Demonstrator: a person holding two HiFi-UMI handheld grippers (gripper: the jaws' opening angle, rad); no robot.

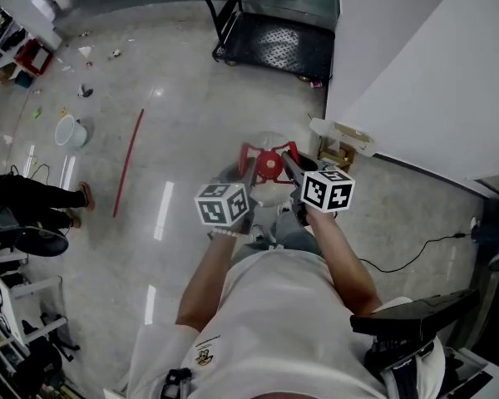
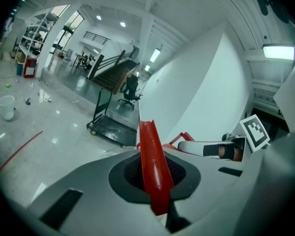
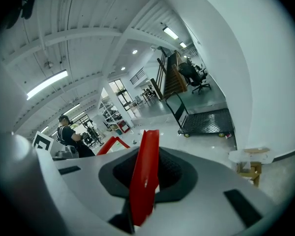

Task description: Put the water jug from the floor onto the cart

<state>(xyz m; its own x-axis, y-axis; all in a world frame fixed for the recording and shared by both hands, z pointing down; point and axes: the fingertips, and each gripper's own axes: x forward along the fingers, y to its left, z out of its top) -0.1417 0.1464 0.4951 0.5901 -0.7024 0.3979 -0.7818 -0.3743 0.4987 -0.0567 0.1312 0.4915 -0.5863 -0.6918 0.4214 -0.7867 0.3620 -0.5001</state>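
Jaws of the left gripper (image 2: 155,181) pinch one bar of the red handle (image 1: 269,163); water jug (image 1: 272,142) hangs between both grippers above the floor (image 1: 175,115); right gripper (image 3: 142,186) clamps the other bar; cart (image 1: 279,44) stands well ahead, beside the wall (image 1: 416,65).

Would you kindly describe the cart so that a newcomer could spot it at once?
Follow the big white wall at the head view's right to its far corner. The cart stands on the floor just left of it: the only flat black wheeled platform, with an upright push handle.
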